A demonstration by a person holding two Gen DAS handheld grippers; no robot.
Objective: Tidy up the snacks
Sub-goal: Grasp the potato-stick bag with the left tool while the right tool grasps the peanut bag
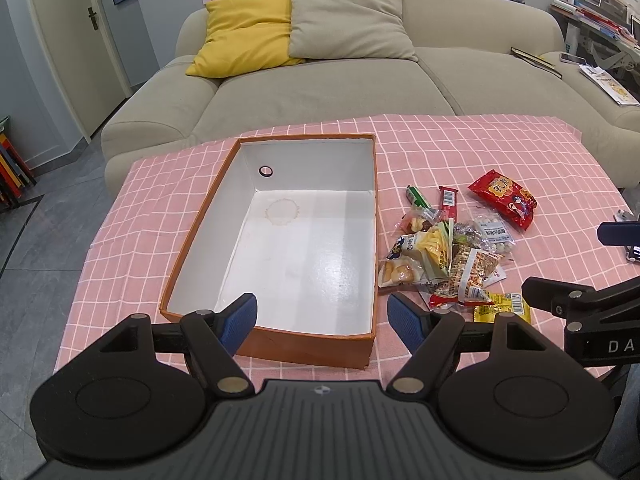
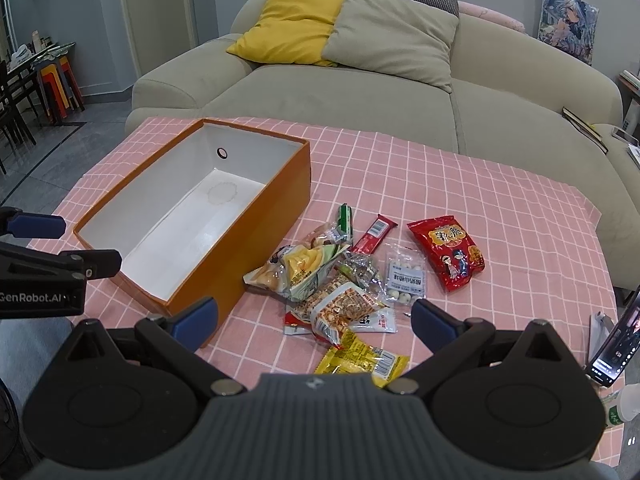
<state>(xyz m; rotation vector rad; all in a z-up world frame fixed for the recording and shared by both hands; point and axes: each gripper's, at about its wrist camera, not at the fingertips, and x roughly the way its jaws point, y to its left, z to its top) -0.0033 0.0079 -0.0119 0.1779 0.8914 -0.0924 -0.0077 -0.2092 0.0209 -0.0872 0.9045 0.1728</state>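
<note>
Left wrist view: the left gripper [image 1: 322, 316] hangs above the near end of an orange box [image 1: 200, 216], its blue-padded fingers [image 1: 240, 320] spread wide and holding nothing. The box stands open on a table under a pink checked cloth [image 1: 460, 148]; its white floor bears a faint ring stain and its far wall a round hole. Just right of the box, apart from it, lies a loose heap of snack packets [image 1: 452, 252]. A red pouch [image 1: 504, 198] lies at the heap's far right, a slim red bar [image 1: 448, 202] and a green stick [image 1: 418, 196] at its far edge, and a yellow packet [image 1: 504, 308] at its near edge. Part of the right gripper [image 1: 576, 300] enters at the right margin; whether it is spread cannot be told from this view. A beige sofa [image 1: 320, 92] with a yellow cushion [image 1: 244, 32] stands beyond the table. Right wrist view: the right gripper [image 2: 316, 318] hovers over the near part of the heap [image 2: 340, 276], fingers [image 2: 432, 320] spread wide and empty, with the yellow packet [image 2: 360, 356] just below them. The box [image 2: 260, 216] lies to the left and the red pouch [image 2: 448, 252] to the far right of the heap. The left gripper [image 2: 48, 248] shows at the left margin beside the box's near corner. A phone [image 2: 616, 344] leans upright at the right edge of the table.
</note>
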